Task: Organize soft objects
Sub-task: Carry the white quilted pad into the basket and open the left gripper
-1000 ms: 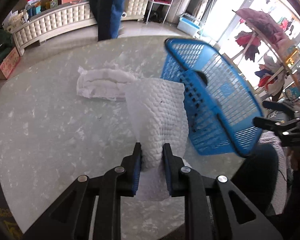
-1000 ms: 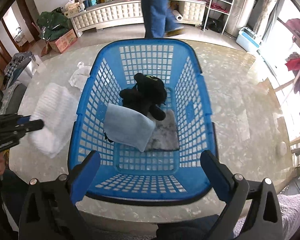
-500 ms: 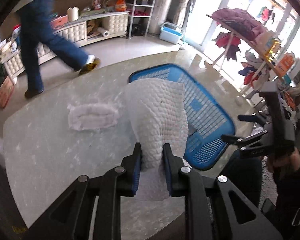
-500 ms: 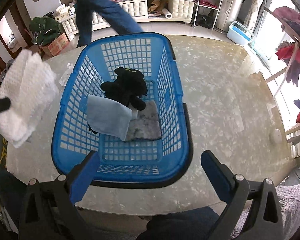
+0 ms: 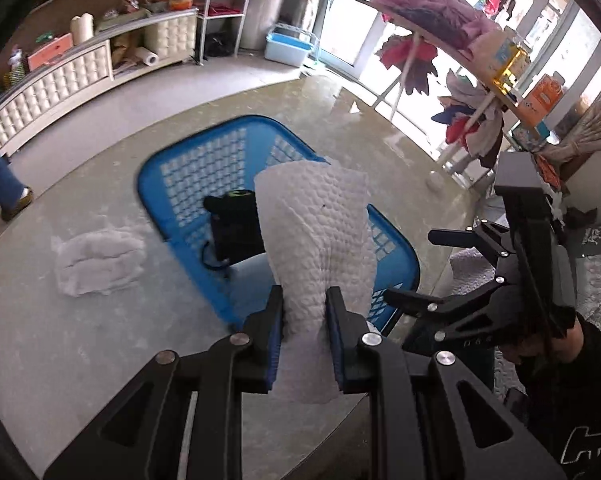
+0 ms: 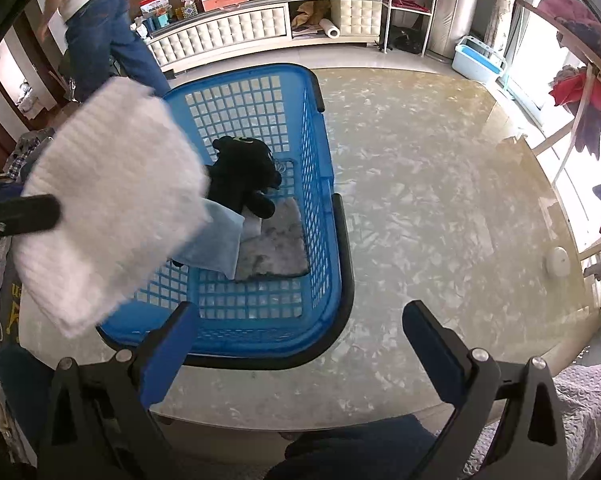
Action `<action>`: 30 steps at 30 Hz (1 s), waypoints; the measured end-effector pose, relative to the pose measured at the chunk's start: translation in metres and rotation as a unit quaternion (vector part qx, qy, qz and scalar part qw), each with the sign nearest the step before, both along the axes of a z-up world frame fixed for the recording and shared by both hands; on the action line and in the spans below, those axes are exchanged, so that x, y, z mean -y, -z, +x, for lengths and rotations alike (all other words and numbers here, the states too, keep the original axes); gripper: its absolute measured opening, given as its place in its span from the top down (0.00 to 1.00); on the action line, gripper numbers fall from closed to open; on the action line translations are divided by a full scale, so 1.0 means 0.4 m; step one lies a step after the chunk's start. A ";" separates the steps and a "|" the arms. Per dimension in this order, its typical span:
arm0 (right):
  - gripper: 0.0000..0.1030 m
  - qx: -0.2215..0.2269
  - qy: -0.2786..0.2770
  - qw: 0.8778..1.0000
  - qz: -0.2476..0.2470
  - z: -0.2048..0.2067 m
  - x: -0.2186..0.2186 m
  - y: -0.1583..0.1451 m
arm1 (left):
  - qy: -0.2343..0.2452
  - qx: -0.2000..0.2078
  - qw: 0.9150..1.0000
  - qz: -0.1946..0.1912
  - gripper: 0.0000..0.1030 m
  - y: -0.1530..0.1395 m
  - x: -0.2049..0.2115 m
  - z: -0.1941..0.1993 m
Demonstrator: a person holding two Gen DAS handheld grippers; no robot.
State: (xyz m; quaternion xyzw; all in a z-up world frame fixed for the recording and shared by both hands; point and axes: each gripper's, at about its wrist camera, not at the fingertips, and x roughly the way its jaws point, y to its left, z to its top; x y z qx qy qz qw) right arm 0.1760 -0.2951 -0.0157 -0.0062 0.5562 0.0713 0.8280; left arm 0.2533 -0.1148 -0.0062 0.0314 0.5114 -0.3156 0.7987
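Observation:
My left gripper [image 5: 304, 312] is shut on a white quilted cloth [image 5: 316, 236] and holds it in the air over the near left rim of the blue basket [image 5: 204, 160]. The cloth also shows in the right wrist view [image 6: 108, 204], over the basket's left side [image 6: 320, 184]. In the basket lie a black plush toy [image 6: 244, 172], a light blue cloth [image 6: 216, 240] and a grey cloth [image 6: 276, 244]. A second white cloth [image 5: 100, 260] lies on the table left of the basket. My right gripper [image 6: 300, 344] is open and empty, at the near edge of the table in front of the basket.
The marble table [image 6: 440, 200] stretches to the right of the basket. A small white disc [image 6: 558, 262] sits near its right edge. A person in jeans [image 6: 112, 40] stands behind the table. A clothes rack [image 5: 452, 64] and a white cabinet [image 6: 260, 28] stand beyond.
My left gripper has swung right with the white cloth, from beside the basket to over its left rim. The right gripper has shifted right. The person behind has walked left.

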 end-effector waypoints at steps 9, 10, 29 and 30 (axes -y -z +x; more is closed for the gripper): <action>0.01 -0.004 0.010 1.000 0.013 0.012 0.036 0.010 | 0.028 -0.037 0.999 0.003 0.82 0.084 0.111 0.057; 0.01 -0.005 0.012 1.000 0.015 0.015 0.041 0.012 | 0.030 -0.041 0.999 0.003 0.82 0.097 0.116 0.063; 0.01 -0.028 0.015 0.999 0.027 0.045 0.048 0.069 | 0.021 -0.033 0.996 0.086 0.33 0.213 0.168 0.112; 0.01 -0.029 0.017 0.999 0.027 0.044 0.049 0.069 | 0.019 -0.030 0.996 0.085 0.22 0.208 0.172 0.113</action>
